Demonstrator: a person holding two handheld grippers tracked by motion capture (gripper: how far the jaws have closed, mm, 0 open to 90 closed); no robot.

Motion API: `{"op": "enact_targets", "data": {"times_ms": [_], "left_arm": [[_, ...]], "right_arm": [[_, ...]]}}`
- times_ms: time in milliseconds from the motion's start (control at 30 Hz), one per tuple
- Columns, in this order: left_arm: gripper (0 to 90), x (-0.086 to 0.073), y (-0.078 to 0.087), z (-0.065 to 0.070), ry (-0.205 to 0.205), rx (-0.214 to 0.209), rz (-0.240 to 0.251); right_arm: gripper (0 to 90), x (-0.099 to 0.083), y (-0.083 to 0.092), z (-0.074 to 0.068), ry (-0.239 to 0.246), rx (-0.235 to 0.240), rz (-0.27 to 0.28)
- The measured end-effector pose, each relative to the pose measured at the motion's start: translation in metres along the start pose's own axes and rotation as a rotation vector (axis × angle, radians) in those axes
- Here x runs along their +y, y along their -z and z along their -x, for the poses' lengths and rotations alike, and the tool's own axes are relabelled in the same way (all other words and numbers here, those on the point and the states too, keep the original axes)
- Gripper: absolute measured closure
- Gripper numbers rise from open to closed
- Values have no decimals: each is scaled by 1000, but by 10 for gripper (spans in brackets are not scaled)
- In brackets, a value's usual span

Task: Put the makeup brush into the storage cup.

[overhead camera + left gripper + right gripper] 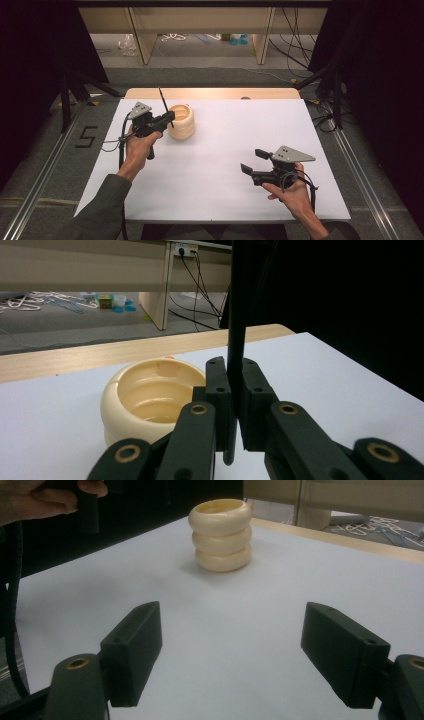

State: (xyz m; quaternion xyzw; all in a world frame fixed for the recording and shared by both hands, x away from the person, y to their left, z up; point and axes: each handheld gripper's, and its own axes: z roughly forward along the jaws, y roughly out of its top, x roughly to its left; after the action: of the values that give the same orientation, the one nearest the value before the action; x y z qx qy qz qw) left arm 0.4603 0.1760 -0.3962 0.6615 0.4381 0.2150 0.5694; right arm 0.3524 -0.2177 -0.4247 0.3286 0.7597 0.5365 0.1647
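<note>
A cream ribbed pot (182, 121) stands upright on the white tabletop (225, 145), left of middle toward the back. My left gripper (169, 120) hovers just beside the pot's left rim, shut on a thin black rod (163, 102) that stands nearly upright. In the left gripper view the rod (235, 330) runs straight up between the pressed jaws of my left gripper (233, 385), with the pot's open mouth (150, 395) just beyond them. My right gripper (254, 161) rests low at the front right, open and holding nothing. In the right gripper view the pot (221, 535) stands well beyond my right gripper's (240, 650) spread jaws.
A wooden strip (210, 93) borders the table's far edge. Beyond it are floor cables (295, 45) and wooden furniture legs (142, 40). Dark stands and rails flank both sides. A hand (45, 497) holding the other gripper shows at the top left of the right gripper view.
</note>
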Motion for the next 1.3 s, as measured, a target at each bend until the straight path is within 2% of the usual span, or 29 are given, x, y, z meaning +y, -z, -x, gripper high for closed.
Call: {"op": "enact_targets", "data": {"times_ms": [100,200,233,267,300,333,400,433,500,533,600,1000,1300], "left_arm": [[847,5,-4,-1,-10,6,-3],[847,9,-7,-4,-4,0,17],[847,9,-9,-5,0,3,14],[847,9,-11,-7,3,6,11],[847,8,-12,-8,5,10,10],[847,9,-13,-9,7,15,6],[847,9,-15,-11,2,20,9],[847,10,-15,-11,10,23,12],[847,12,-17,-12,10,26,15],[847,13,-18,-12,-3,26,10],[847,14,-20,-12,-1,29,10],[847,11,-35,-20,12,49,2],[847,17,-46,-23,-6,64,-1]], "right_arm": [[257,-1,-2,0,-6,15,11],[258,-1,-2,0,-2,3,12],[258,-1,-2,-1,-11,14,5],[258,-1,-3,1,10,3,17],[258,-1,-2,0,9,3,15],[258,-1,-2,-1,-10,13,3],[259,-2,-3,-1,-13,22,12],[260,-2,-3,0,2,13,19],[260,-1,-1,1,11,-1,-11],[260,-2,-2,1,9,4,4],[260,-2,-4,1,11,15,17],[261,-2,-4,1,10,16,18],[260,-2,-4,1,9,19,16]]}}
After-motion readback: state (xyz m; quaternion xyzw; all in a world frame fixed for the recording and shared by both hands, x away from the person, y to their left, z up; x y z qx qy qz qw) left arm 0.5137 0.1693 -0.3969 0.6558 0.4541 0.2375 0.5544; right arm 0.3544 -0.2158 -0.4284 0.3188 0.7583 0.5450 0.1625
